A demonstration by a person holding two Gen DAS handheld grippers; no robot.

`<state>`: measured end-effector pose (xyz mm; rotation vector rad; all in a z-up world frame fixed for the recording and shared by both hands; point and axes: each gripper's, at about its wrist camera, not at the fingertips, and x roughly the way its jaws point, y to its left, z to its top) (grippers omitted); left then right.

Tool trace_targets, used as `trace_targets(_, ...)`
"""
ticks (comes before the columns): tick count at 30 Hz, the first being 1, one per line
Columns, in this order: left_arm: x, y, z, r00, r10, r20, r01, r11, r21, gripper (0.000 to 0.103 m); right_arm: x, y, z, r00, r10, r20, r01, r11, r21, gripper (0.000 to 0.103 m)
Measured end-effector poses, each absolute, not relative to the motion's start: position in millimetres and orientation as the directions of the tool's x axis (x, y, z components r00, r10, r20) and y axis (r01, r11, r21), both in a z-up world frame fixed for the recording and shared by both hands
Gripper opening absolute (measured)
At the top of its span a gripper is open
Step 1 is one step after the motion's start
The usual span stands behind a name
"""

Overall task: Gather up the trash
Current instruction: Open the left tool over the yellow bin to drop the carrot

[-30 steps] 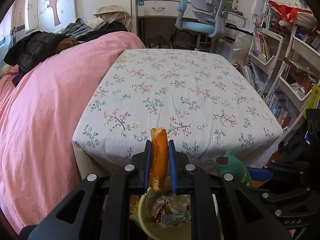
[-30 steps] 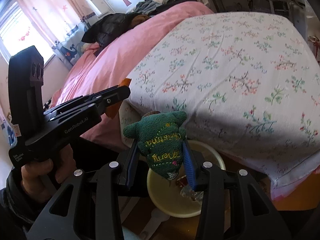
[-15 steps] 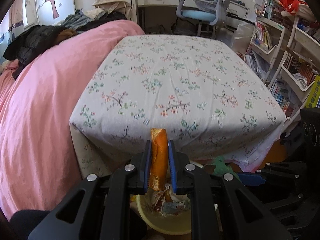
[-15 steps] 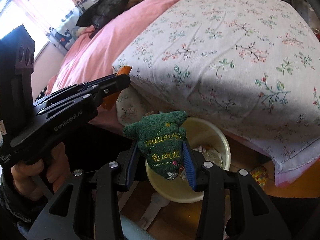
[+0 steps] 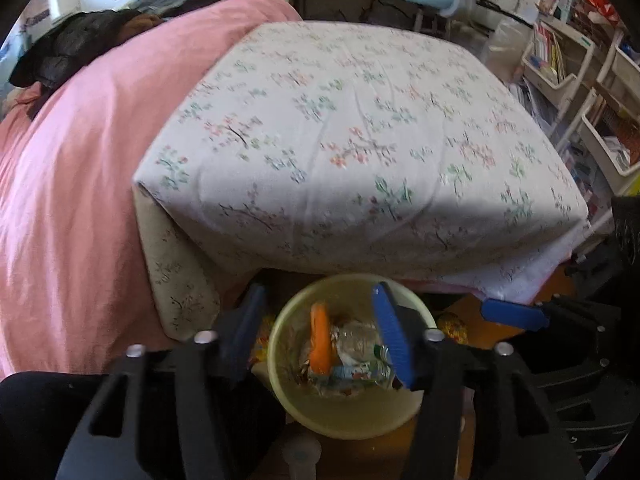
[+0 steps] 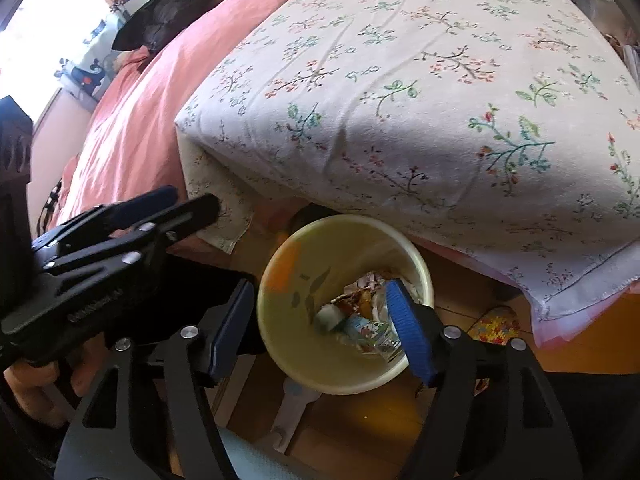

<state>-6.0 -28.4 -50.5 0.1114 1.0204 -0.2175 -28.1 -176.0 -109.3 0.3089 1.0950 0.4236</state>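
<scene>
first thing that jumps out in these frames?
The pale yellow bin on the floor at the bed's corner, directly under both grippers, with an orange piece on top of crumpled wrappers. Left gripper and right gripper are both wide open. Behind: the floral sheet.

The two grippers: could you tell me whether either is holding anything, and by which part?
Nothing is held. The left gripper and right gripper both have open jaws above the yellow bin; the orange peel is inside it.

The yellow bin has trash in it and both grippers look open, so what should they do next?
Probably lift both away. The left hand-held gripper and right hand-held gripper hang open above the yellow bin, and the orange piece is already inside.
</scene>
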Motion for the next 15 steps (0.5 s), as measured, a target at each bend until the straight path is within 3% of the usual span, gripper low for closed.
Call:
trace_targets(3,-5,-26,-49,0.508,-0.137,-0.850,0.222,0.975,-0.025,0.059,-29,-179,-106,0.425,0.443,-0.789,-0.166,0.895,0.413,0.070)
trace_targets(7,-8,-25,-39,0.568,-0.131,-0.813,0.207,0.978,-0.013,0.076,-29,-179,-93,0.498,0.363,-0.787,-0.162,0.931,0.327,0.078)
trace_targets(15,-8,-22,-22,0.648,-0.135,-0.750,0.173,0.985,-0.028,0.092,-25,-182,-73,0.625,0.178,-0.760,-0.079,0.983,0.165,0.086)
